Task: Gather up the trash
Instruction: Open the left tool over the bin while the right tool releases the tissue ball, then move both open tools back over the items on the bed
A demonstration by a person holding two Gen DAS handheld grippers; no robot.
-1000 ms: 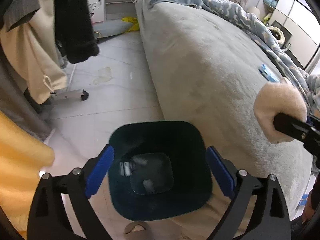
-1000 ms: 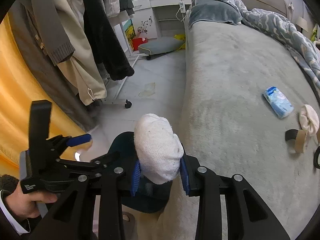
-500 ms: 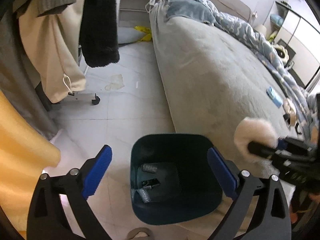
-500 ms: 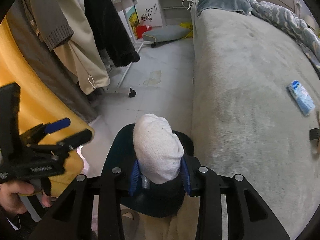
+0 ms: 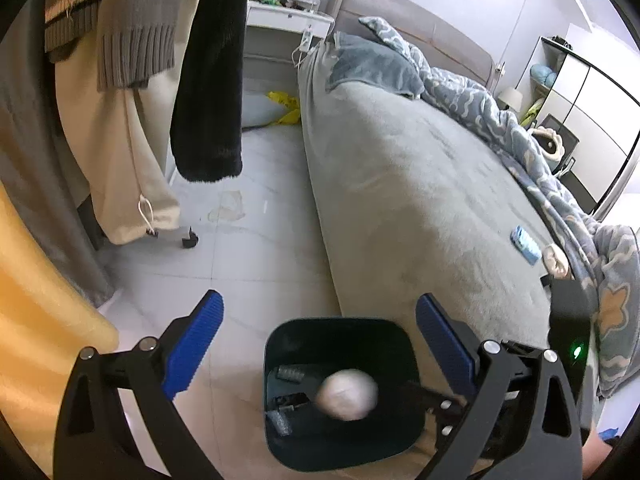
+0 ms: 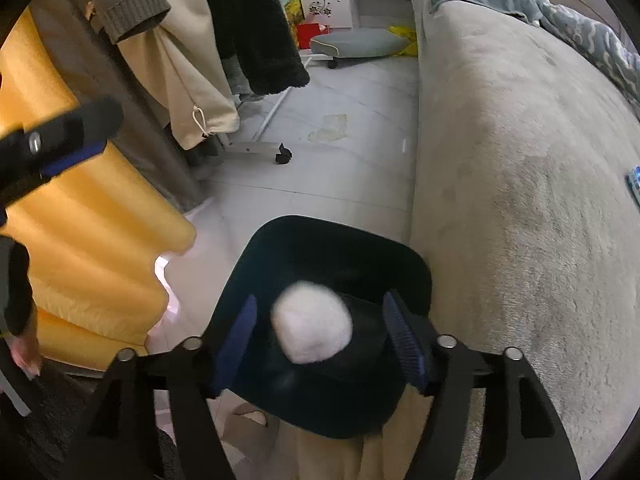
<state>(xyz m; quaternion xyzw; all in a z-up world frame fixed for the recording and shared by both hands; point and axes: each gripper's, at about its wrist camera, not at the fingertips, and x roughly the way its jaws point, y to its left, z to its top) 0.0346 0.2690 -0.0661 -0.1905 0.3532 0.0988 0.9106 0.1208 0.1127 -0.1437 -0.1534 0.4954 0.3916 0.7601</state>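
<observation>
My right gripper (image 6: 320, 344) has its blue-padded jaws opening, and the white, fuzzy, rounded wad (image 6: 313, 323) sits in the gap between them at lower centre of the right wrist view, touching neither pad, blurred, over the mouth of the dark teal, square plastic bin with rounded corners (image 6: 416, 276). My left gripper (image 5: 316, 344) is spread wide and grasps nothing; in its own view the same wad (image 5: 347, 395) shows as a pale blur inside the bin's opening (image 5: 276, 344) at the bottom of the frame, with small grey scraps lying on the bin floor beside it. The bin stands on the pale tiled floor (image 5: 256, 248), just beside the edge of the grey plush-covered bed (image 5: 420, 200) that fills the right half of both views. Farther along the bed, toward the right edge of the left wrist view, a small light-blue packet (image 5: 525, 244) lies on the cover, and a cream crumpled wad (image 5: 557, 259) rests just beside it, near the blue patterned quilt (image 5: 520, 136). At upper left hang a black fleece garment (image 5: 212, 80) and a cream garment (image 5: 124, 152), with an orange curtain (image 6: 80, 216) at the left edge.
</observation>
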